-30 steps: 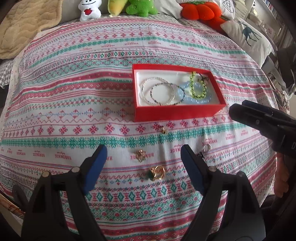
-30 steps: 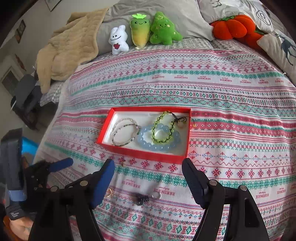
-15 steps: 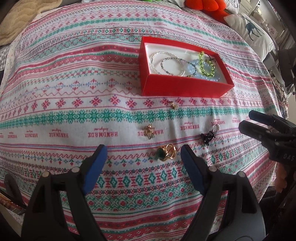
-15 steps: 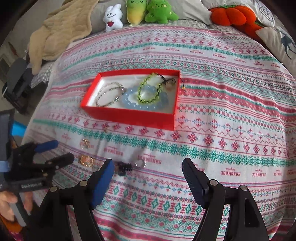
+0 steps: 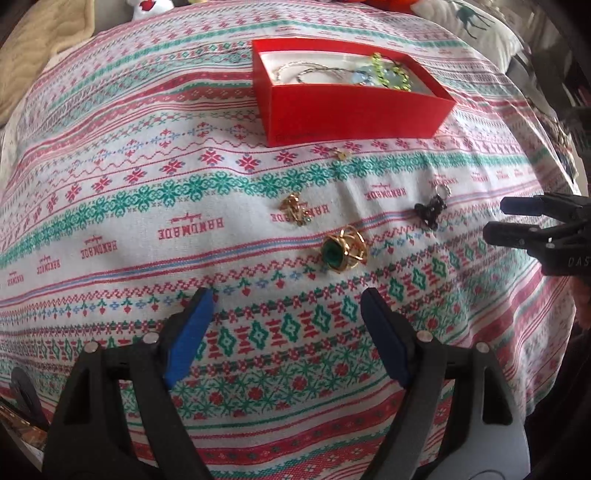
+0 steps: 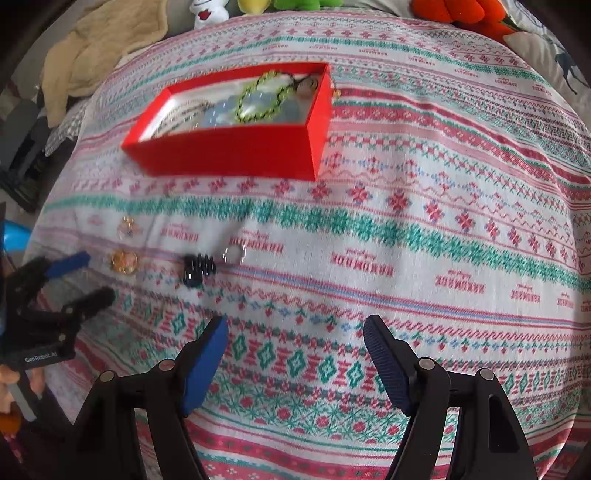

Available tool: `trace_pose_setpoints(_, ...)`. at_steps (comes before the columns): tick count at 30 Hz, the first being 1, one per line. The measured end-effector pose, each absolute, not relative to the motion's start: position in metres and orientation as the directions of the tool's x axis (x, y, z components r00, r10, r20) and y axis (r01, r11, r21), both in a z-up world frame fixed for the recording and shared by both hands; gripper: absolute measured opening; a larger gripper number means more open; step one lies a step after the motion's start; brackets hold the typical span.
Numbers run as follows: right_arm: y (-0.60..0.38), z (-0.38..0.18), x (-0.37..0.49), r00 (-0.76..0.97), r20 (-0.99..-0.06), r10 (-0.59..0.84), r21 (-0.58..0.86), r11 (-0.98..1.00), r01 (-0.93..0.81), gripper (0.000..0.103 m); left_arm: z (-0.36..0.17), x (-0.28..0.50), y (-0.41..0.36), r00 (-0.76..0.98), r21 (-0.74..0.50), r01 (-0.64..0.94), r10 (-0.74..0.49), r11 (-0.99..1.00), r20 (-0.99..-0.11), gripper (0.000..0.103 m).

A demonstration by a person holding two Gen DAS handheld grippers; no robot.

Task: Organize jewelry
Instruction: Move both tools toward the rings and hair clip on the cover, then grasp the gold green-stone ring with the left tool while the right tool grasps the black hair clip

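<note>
A red box (image 5: pixel 351 110) (image 6: pixel 236 151) holds several bead bracelets on the patterned bedspread. Loose pieces lie in front of it: a gold ring with a green stone (image 5: pixel 343 249) (image 6: pixel 125 261), a small gold charm (image 5: pixel 295 211) (image 6: pixel 129 226), a tiny gold stud (image 5: pixel 340 153), and a black beaded piece with a silver ring (image 5: pixel 430 211) (image 6: pixel 201 267). My left gripper (image 5: pixel 286 308) hangs open just short of the green-stone ring, nothing between its fingers. My right gripper (image 6: pixel 295 334) is open too, low over the cloth, right of the black piece.
Plush toys (image 6: pixel 207 11) and an orange plush (image 6: pixel 461 13) line the far edge, with a beige blanket (image 6: pixel 103 40) at the far left and a deer-print pillow (image 5: pixel 476 26) at the right. The bed edge drops off on both sides.
Both grippers have sunk toward the bedspread and moved forward; the loose jewelry and the red box now look larger and nearer. Both stayed open.
</note>
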State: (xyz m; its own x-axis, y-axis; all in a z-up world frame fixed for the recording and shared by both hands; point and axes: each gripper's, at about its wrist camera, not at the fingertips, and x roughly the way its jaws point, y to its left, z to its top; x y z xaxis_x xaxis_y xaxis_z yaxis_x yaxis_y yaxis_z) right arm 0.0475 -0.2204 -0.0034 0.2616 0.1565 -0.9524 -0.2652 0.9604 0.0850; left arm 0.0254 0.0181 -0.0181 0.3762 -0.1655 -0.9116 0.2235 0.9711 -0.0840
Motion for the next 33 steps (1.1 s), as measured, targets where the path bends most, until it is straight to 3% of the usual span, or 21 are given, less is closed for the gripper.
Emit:
trace_pose_setpoints(3, -0.217, -0.014, 0.038, 0.262, -0.953, 0.150, 0.071, 0.954, -0.290, 0.079, -0.021, 0.019, 0.013, 0.409, -0.058, 0.257, -0.162, 0.965, -0.898, 0.082)
trace_pose_setpoints(8, -0.211, -0.023, 0.016, 0.400, -0.906, 0.134, -0.018, 0.936, -0.353, 0.091, -0.031, 0.004, 0.000, 0.504, 0.031, 0.313, -0.138, 0.949, -0.853, 0.084)
trace_pose_setpoints(12, -0.213, -0.031, 0.005, 0.467, -0.870, 0.158, -0.025, 0.932, -0.362, 0.103, -0.033, 0.000, 0.001, 0.538, 0.035, 0.315, -0.148, 0.948, -0.830, 0.085)
trace_pose_setpoints(17, -0.205, -0.036, 0.001, 0.486, -0.859, 0.160, -0.043, 0.924, -0.380, 0.103, -0.031, 0.000, -0.004, 0.553, 0.032, 0.343, -0.174, 0.939, -0.815, 0.084)
trace_pose_setpoints(20, -0.194, -0.035, 0.007, 0.481, -0.862, 0.157, -0.051, 0.919, -0.390, 0.103, -0.029, 0.002, -0.013, 0.555, 0.031, 0.360, -0.187, 0.933, -0.811, 0.078)
trace_pose_setpoints(25, -0.184, -0.031, 0.009, 0.472, -0.869, 0.148, -0.068, 0.909, -0.411, 0.103, -0.027, 0.013, -0.020, 0.537, -0.005, 0.365, -0.215, 0.931, -0.816, 0.053)
trace_pose_setpoints(31, -0.178, -0.030, 0.009, 0.461, -0.875, 0.146, -0.071, 0.904, -0.423, 0.103, -0.029, 0.015, -0.027, 0.527, -0.014, 0.359, -0.215, 0.933, -0.822, 0.031)
trace_pose_setpoints(33, -0.178, -0.030, 0.011, 0.459, -0.876, 0.148, -0.071, 0.902, -0.426, 0.103, -0.028, 0.015, -0.027, 0.524, -0.015, 0.355, -0.212, 0.935, -0.825, 0.031)
